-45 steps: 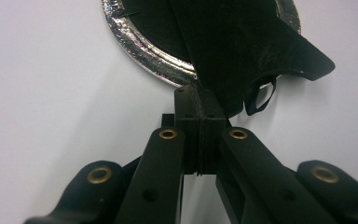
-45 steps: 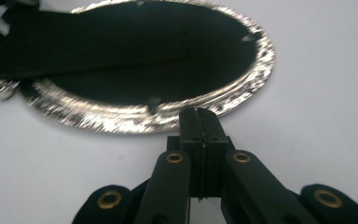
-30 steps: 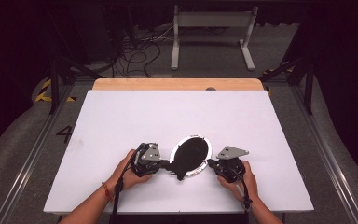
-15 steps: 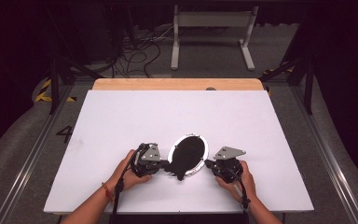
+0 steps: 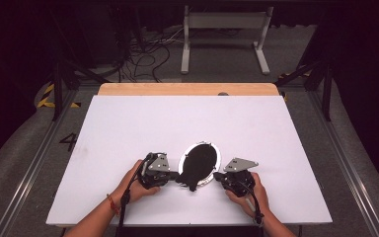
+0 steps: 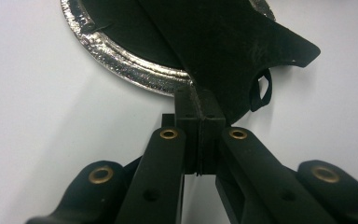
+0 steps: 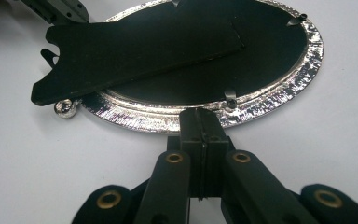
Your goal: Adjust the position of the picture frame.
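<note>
An oval silver picture frame [image 5: 199,164] lies face down on the white table [image 5: 128,128], near its front edge, between the person's two hands. Its black backing fills the oval, and the black easel stand [image 5: 191,178] on that backing sticks out past the rim on the near side. The left gripper [image 5: 173,176] sits just beside the frame, its jaws pressed together; in the left gripper view the closed tips [image 6: 199,105] meet the edge of the stand [image 6: 242,51] right where it crosses the frame's textured rim [image 6: 121,58], though I cannot tell whether they pinch it. The right gripper [image 5: 218,176] rests at the frame's other side, jaws likewise pressed flat together with nothing between them, tips [image 7: 199,122] touching the silver rim [image 7: 279,100] beside a small metal tab [image 7: 230,99].
</note>
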Motion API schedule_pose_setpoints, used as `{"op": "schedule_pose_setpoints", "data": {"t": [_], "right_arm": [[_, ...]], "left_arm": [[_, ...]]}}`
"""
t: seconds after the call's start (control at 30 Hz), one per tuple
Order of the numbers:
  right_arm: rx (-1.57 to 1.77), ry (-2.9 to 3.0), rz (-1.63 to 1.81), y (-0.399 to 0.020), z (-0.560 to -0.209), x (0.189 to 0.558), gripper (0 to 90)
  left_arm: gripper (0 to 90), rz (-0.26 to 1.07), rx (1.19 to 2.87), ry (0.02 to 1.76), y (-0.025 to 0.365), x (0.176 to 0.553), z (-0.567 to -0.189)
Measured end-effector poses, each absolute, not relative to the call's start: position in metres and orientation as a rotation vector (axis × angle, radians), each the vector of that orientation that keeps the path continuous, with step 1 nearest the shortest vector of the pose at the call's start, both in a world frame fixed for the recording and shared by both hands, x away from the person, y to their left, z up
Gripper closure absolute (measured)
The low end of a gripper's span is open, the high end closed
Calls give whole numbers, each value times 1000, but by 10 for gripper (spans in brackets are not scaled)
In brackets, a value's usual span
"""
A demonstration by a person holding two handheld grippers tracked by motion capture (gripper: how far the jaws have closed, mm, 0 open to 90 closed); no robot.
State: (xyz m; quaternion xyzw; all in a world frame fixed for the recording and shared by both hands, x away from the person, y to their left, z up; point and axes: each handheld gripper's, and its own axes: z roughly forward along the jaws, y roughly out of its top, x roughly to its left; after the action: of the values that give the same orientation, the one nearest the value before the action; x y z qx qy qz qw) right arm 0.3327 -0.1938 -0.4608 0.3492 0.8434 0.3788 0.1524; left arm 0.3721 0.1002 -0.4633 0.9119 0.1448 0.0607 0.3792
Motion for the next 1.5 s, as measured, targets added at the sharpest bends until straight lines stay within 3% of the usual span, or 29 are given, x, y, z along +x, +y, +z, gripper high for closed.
{"op": "schedule_pose_setpoints", "data": {"t": [0.9,1.2,1.5], "right_arm": [[1107,2312,1053,-209,-460,365,900],[1016,2383,1217,-223,-442,331,900],[932,2463,1155,-205,-446,327,900]], "left_arm": [[899,215,2310,409,69,377,-464],[899,178,2340,335,80,365,-462],[900,187,2325,344,73,367,-461]]}}
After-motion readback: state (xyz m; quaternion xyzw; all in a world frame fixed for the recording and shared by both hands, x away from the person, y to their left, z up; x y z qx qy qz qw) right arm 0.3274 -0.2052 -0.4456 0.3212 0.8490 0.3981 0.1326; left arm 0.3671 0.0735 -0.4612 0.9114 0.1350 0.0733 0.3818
